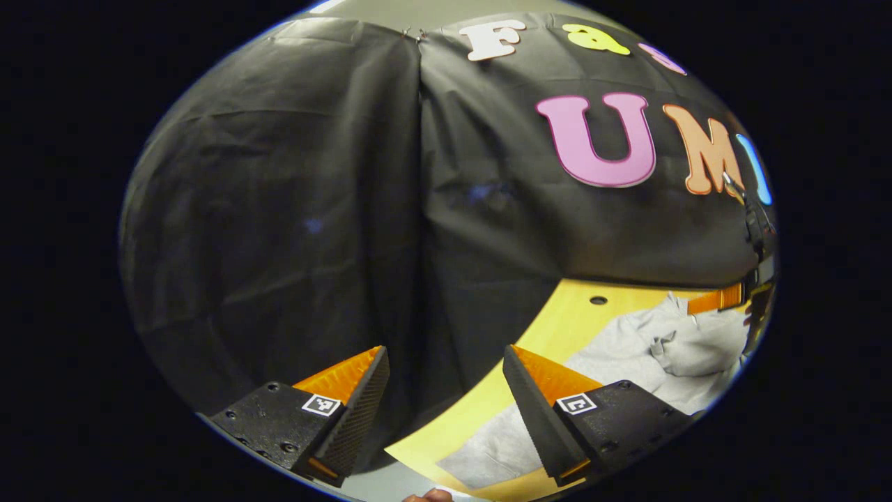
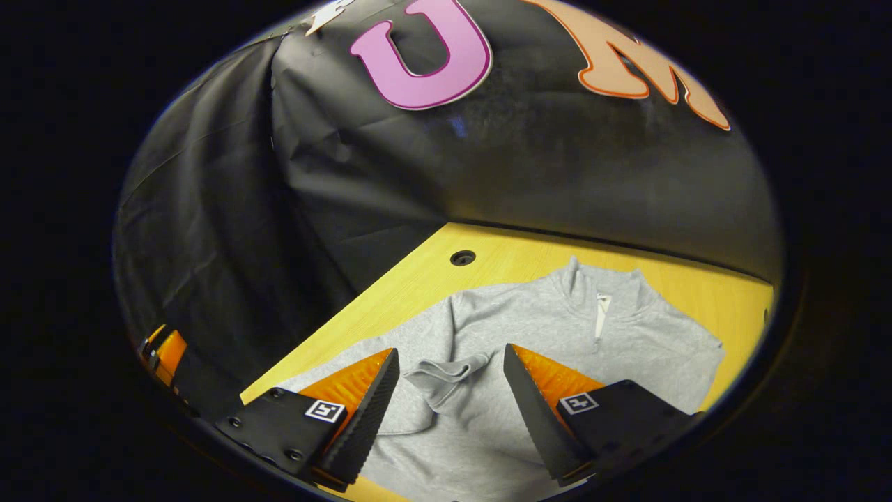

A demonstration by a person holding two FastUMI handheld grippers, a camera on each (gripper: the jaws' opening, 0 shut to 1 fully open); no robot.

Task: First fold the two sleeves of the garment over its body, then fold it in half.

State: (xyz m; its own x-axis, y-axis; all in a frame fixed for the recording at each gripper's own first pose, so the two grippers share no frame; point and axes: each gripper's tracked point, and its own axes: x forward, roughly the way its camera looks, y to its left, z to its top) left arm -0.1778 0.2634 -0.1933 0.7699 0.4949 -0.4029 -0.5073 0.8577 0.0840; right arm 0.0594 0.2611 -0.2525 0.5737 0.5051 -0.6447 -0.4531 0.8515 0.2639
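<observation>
Here, grey garment (image 2: 557,328) lies flat on the yellow table (image 2: 432,279), collar toward 12 o'clock, 1 sleeve (image 2: 446,373) folded over its body. Right gripper (image 2: 451,390) hovers above it, tilted down, jaws wide, holding nothing. Left gripper (image 1: 446,390) is raised over the table's edge, garment at 4 o'clock, jaws wide, nothing held. Table hole (image 2: 463,258) at 12 o'clock.

Left gripper (image 1: 446,404): the 2 fingers stood wide apart, gripping nothing, raised and aimed forward. Right gripper (image 2: 451,408): the 2 fingers likewise stood wide apart, empty, tilted downward. At the near edge of the left gripper view, part of a hand (image 1: 426,496) showed.
</observation>
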